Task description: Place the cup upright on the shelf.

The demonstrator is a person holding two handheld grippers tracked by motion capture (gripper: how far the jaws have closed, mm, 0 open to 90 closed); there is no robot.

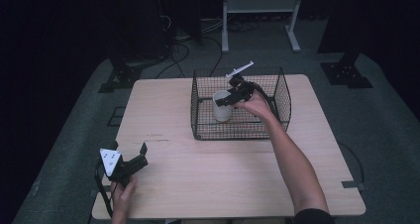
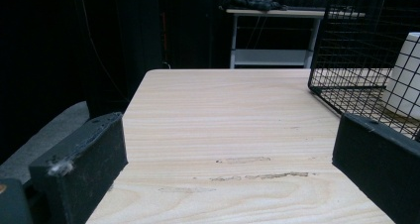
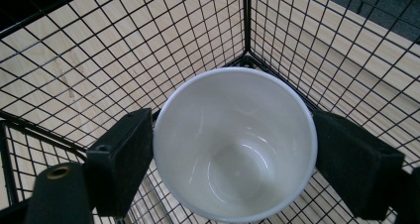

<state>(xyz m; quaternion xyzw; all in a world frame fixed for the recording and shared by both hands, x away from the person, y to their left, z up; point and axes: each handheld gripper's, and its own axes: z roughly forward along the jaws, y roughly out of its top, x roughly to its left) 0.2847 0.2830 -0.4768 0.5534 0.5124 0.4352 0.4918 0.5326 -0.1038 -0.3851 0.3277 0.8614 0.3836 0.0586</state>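
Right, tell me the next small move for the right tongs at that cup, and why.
Probably close the right tongs on the white cup. Its jaws stand on either side of the rim, close against it, though I cannot tell if they grip. The cup sits upright in a corner of the wire basket; the left tongs rest open, apart from it.

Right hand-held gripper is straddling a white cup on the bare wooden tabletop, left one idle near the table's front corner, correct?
Not quite: the white cup stands inside the black wire basket, not on bare tabletop, as the right gripper view shows. The right hand-held gripper does straddle it; the left hand-held gripper idles near the front corner.
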